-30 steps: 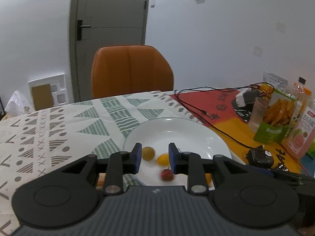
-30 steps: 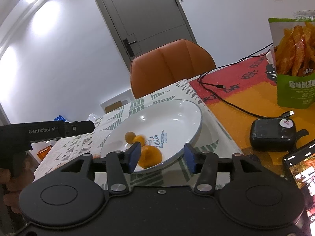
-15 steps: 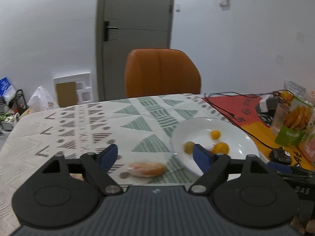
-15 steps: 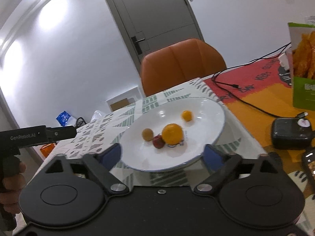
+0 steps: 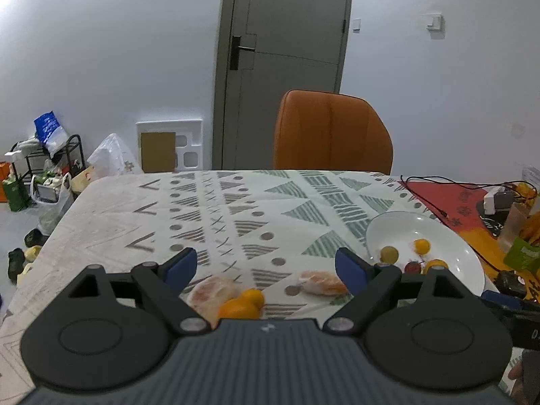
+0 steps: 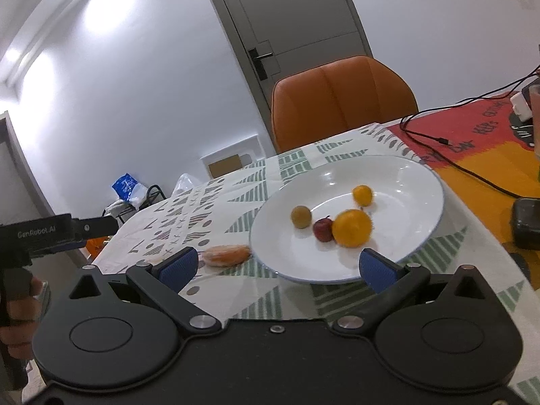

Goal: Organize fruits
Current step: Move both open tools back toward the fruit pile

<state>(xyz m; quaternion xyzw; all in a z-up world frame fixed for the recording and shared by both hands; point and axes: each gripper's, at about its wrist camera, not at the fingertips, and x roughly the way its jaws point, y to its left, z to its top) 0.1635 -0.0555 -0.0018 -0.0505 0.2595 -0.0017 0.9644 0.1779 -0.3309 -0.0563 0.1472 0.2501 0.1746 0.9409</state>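
While four fruits already lie in the white plate [image 6: 418, 182] and at least three pieces remain outside it, the sorting is judged roughly half done. Left on the tabletop [image 5: 236, 209], left to right in the left wrist view: a pale wrapped fruit [image 5: 211, 290], blurred, kind not clear; a small orange fruit [image 5: 241, 305] touching it, partly hidden by the claw body; a second wrapped orange-toned piece [image 5: 322, 281] just beside the plate's left rim. The right wrist view shows that last piece [image 6: 226, 254] lying at the rim, outside it. In the plate, left to right: a brownish-green round fruit [image 6: 301, 216]; a small red fruit [image 6: 323, 230]; a large orange [image 6: 351, 228] touching the red one; a small yellow-orange fruit [image 6: 362, 195] apart, farther back. Left claw [image 5: 266, 266]: spread wide, nothing held, low over the near tabletop, level, its fingers straddling the loose pieces, aimed toward the far edge and the orange chair [image 5: 332, 131]. Right claw [image 6: 275, 268]: spread wide, nothing held, low at the plate's near rim, tilted so the scene leans, the right finger over the rim, the left finger near the wrapped piece. A hand [image 6: 17, 307] grips the left handle at the right view's left edge. Remaining, by judgement: carry the loose pieces to the plate.
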